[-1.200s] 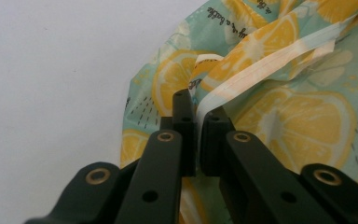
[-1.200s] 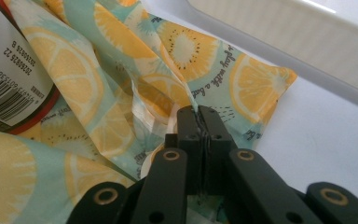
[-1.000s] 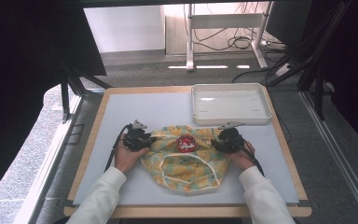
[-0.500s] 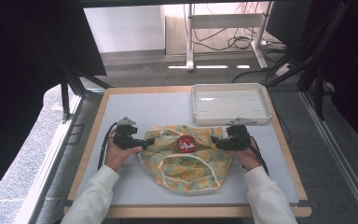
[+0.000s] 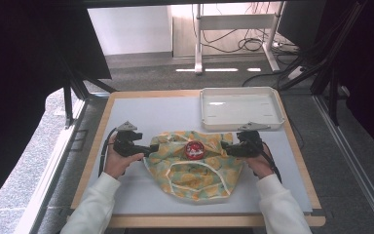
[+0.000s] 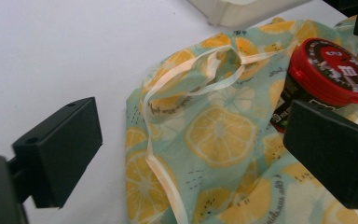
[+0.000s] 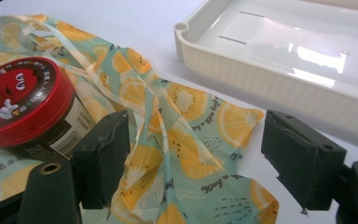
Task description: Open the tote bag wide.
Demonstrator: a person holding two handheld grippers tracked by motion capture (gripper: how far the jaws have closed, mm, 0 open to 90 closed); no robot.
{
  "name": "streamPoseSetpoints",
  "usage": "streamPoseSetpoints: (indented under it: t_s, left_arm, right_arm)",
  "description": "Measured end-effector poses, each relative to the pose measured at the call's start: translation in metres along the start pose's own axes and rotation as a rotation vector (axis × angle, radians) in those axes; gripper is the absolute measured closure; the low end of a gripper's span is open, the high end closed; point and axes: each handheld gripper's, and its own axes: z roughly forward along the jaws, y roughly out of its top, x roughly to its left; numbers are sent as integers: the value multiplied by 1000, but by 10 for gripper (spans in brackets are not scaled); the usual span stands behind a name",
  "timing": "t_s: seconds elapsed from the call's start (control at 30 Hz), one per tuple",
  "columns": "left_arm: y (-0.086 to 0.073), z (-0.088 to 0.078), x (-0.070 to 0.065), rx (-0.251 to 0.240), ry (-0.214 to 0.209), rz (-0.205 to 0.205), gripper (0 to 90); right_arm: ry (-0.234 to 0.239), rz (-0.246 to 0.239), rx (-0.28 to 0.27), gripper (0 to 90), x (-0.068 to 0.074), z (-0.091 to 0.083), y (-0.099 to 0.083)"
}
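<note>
Lemon-print cloth [image 5: 195, 163] lies flat, red-lidded tub [image 5: 194, 149] upright on it; both grippers' jaws released.

From here the high view reads well in the middle: the table [image 5: 141, 195] is evenly lit, while the surroundings at left and right fall to near black. Bright patches lie on the floor beyond the table. I see glare on the white tray [image 7: 307, 60] floor in the right gripper view. Both gripper views put their own jaws soft and out of focus; the lemon-print cloth [image 6: 214, 140] stays fairly sharp. Shadows are faint.
</note>
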Motion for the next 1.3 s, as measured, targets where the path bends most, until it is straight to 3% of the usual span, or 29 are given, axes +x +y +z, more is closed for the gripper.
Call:
streamPoseSetpoints:
  t_s: [0.27, 0.5, 0.77, 0.83, 1.03, 1.3]
  left_arm:
    - [5, -1, -18, 30, -15, 47, 245]
    - [9, -5, -27, 4, -34, 65, 386]
    - [10, -8, -27, -9, -51, 66, 767]
    - [10, -8, -27, -11, -58, 67, 819]
    - [10, -4, -29, 4, -89, 66, 873]
    - [11, 7, -39, 41, -133, 84, 900]
  right_arm:
    - [-8, -8, -27, 329, 5, -18, 3]
    - [29, -9, -58, 484, 12, -35, 7]
    - [91, -50, -37, 735, 22, -35, 9]
    - [104, -62, -27, 775, 24, -34, 9]
    - [124, -74, -9, 883, 29, -29, 9]
    - [138, -98, 18, 891, 35, -23, 9]
